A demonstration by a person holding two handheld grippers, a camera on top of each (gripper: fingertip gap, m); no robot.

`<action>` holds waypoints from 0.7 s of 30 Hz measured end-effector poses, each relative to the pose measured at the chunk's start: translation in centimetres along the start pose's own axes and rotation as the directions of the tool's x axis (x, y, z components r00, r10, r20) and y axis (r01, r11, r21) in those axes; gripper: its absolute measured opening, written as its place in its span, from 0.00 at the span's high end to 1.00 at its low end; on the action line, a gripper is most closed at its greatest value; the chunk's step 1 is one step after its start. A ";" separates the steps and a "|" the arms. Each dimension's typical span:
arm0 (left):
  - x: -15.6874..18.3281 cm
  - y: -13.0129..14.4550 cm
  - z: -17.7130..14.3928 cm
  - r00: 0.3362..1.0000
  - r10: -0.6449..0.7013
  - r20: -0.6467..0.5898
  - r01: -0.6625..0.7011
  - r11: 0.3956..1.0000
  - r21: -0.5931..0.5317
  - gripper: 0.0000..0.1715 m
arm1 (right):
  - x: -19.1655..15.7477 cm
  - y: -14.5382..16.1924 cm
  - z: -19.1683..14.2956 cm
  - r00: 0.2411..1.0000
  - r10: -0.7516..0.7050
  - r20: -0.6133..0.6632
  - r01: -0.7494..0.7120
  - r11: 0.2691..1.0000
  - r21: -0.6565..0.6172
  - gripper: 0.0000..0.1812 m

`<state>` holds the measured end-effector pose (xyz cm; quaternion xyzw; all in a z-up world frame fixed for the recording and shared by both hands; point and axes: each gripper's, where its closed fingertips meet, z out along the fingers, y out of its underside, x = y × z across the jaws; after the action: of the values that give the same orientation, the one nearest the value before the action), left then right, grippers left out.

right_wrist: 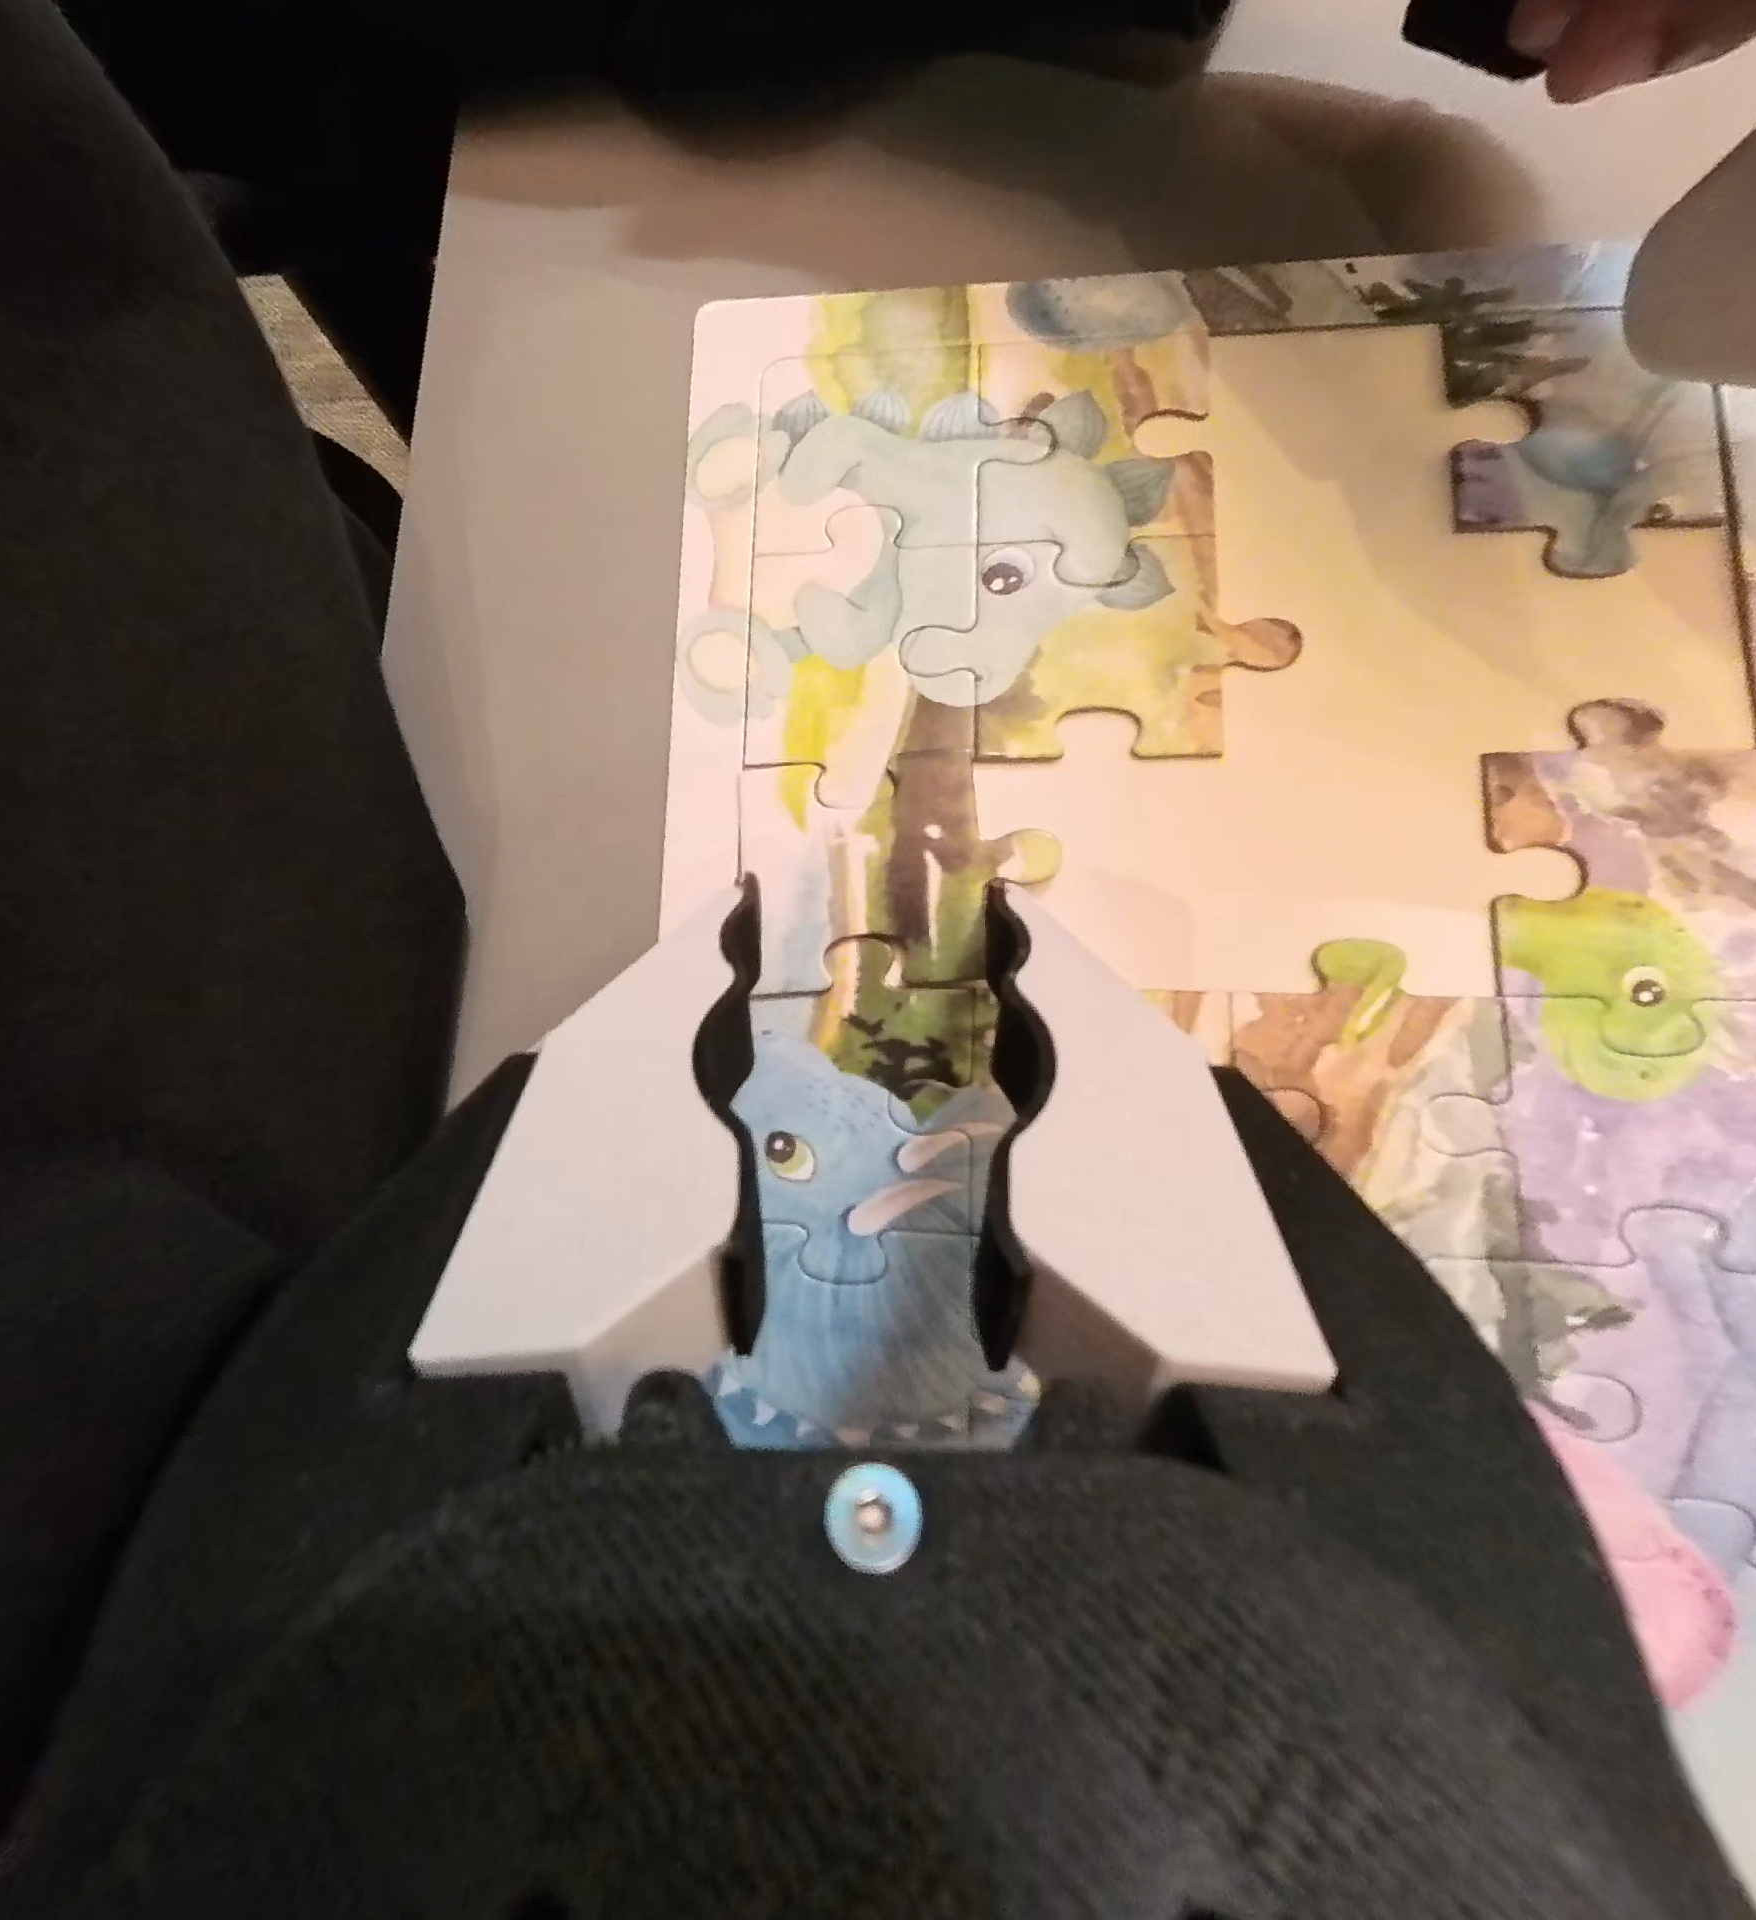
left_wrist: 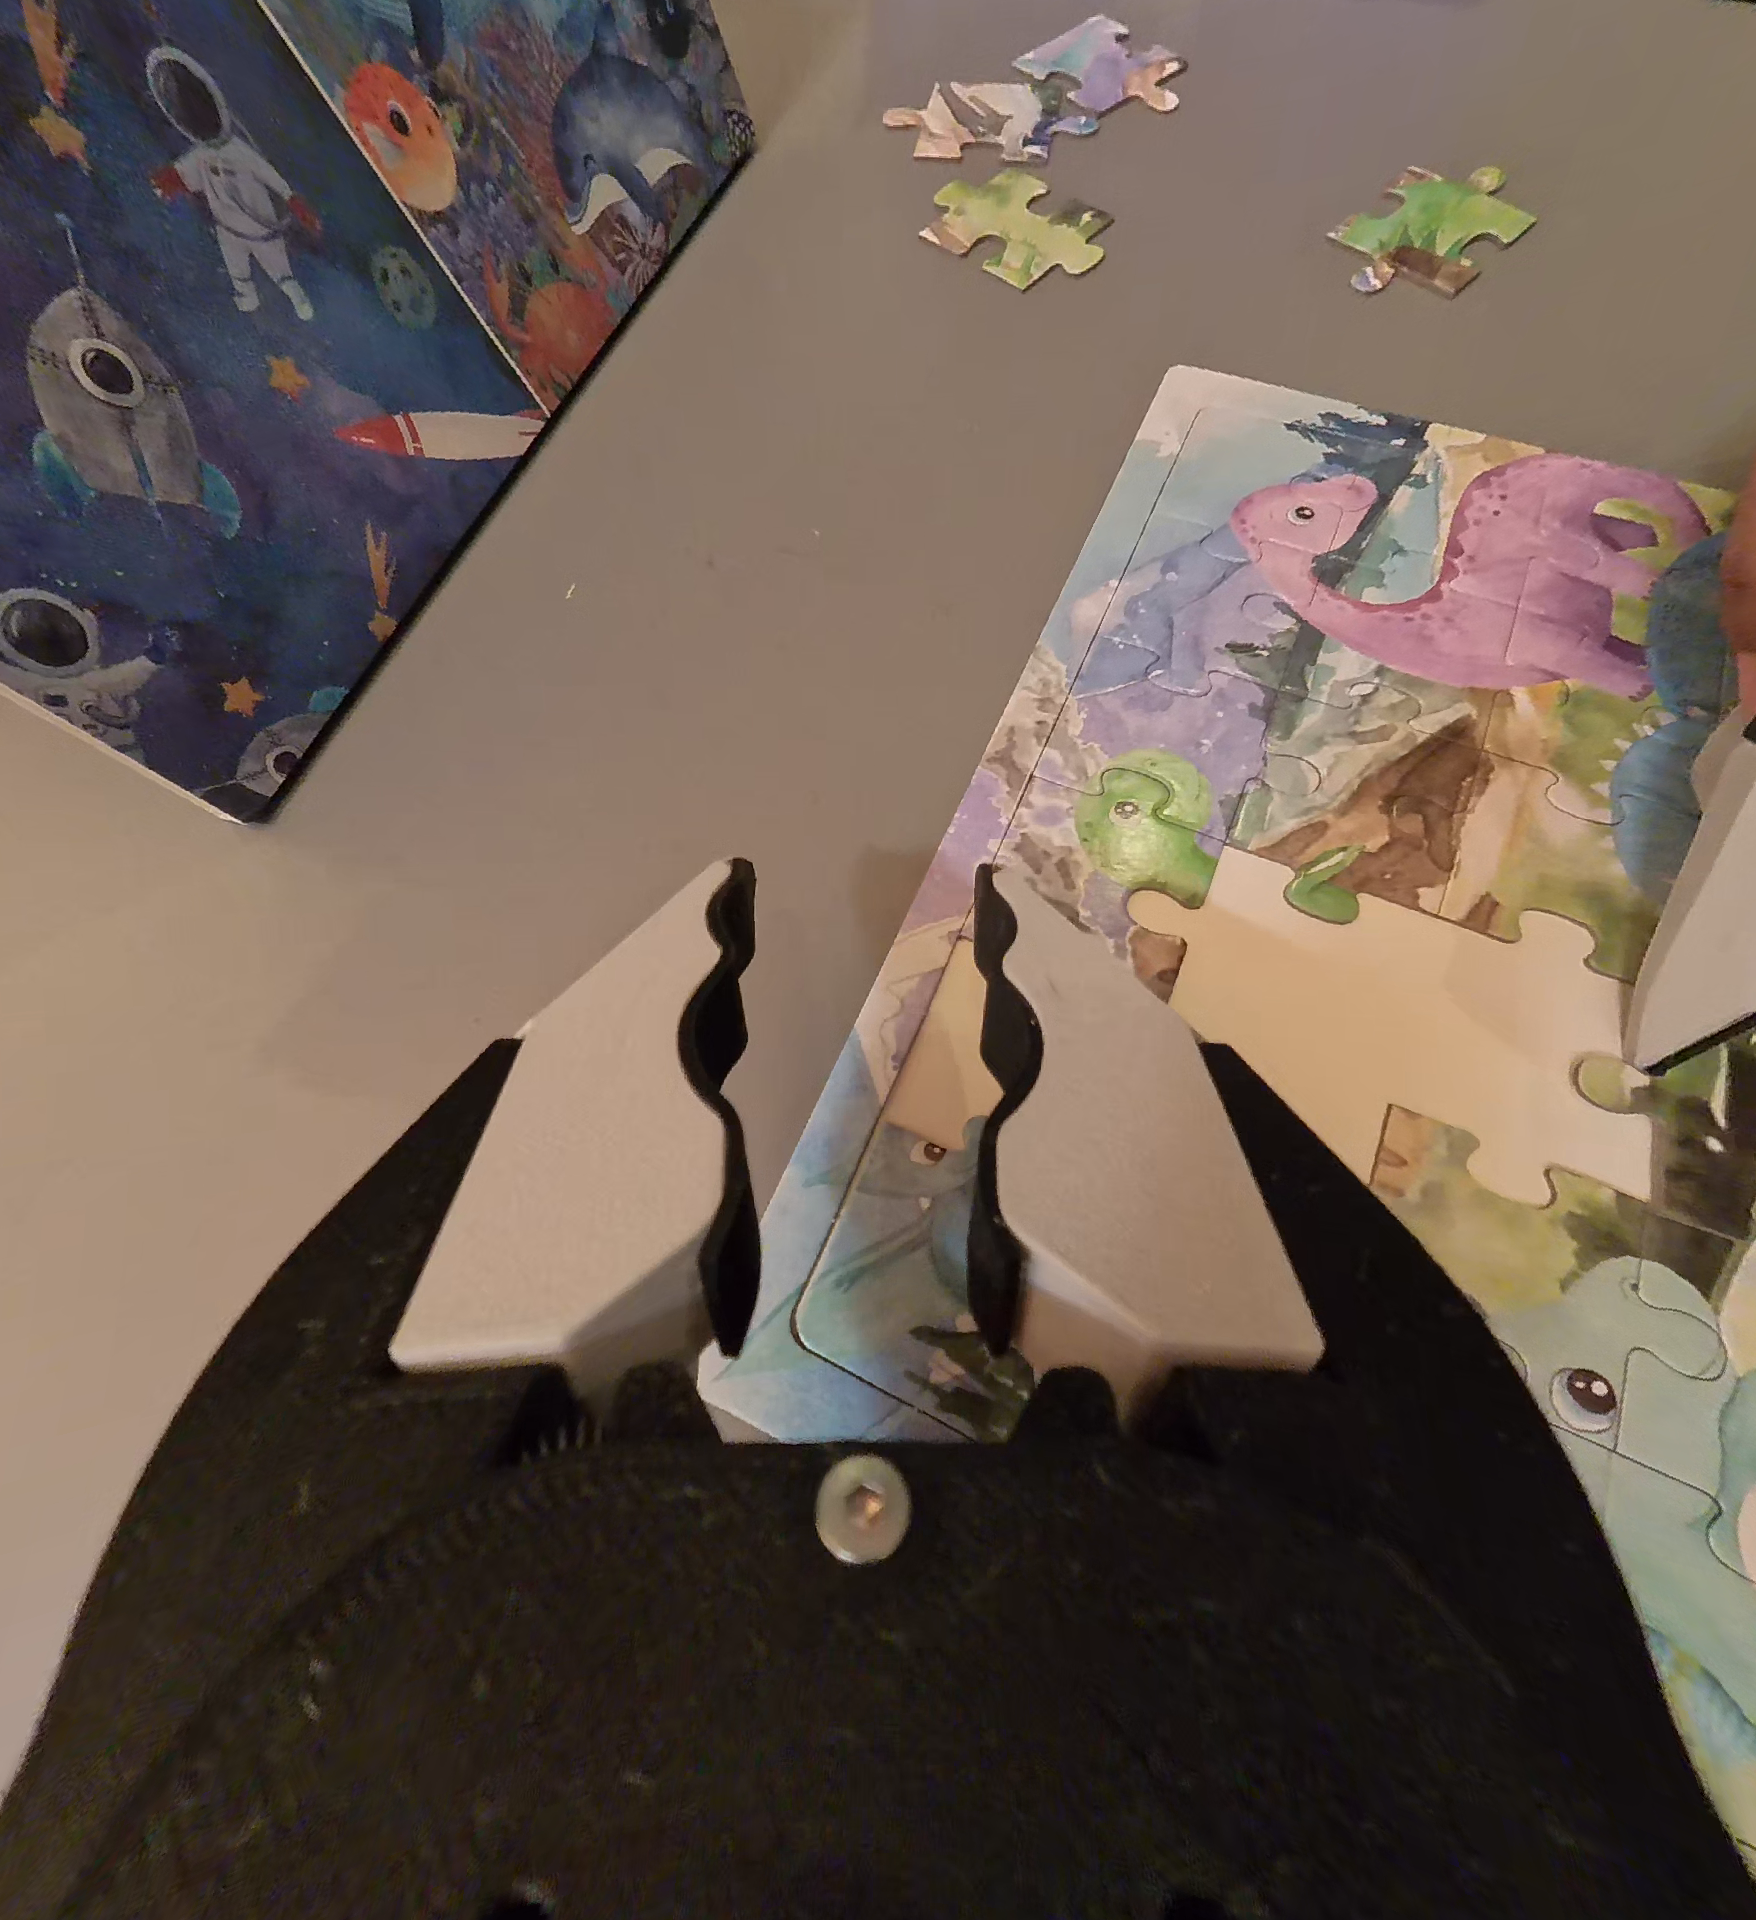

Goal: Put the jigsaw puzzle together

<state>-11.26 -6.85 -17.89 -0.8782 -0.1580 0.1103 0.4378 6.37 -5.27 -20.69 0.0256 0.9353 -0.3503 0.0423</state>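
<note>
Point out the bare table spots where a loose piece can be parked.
Free: the grey strip between the illustrated box and the puzzle tray, and the table left of the left gripper. Crowded: the far side, around the loose pieces.

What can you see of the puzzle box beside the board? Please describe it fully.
The puzzle box looks like printed cardboard. Its large dark blue face shows astronauts, rockets and stars; a second face shows an orange fish and a blue whale. It sits on the grey table, closed as far as visible, apart from the puzzle board. Nothing touches it.
</note>
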 end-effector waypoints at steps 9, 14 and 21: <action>0.0 0.3 0.2 1.000 0.002 0.001 -0.002 1.000 -0.011 0.76 | 0.0 -0.1 0.0 1.000 0.022 0.004 -0.022 1.000 0.004 0.76; 0.0 0.3 0.2 1.000 0.004 0.001 -0.004 1.000 -0.012 0.76 | -0.1 0.0 -0.2 0.999 0.024 0.032 -0.025 1.000 0.015 0.75; 0.0 0.2 0.2 1.000 0.010 0.006 -0.010 1.000 -0.012 0.76 | -0.4 0.1 -0.1 0.999 -0.029 0.033 0.028 1.000 0.009 0.72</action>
<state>-11.29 -6.85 -18.18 -0.8813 -0.1556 0.1141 0.4313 6.76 -5.12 -20.68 0.0067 0.9333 -0.3552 0.0524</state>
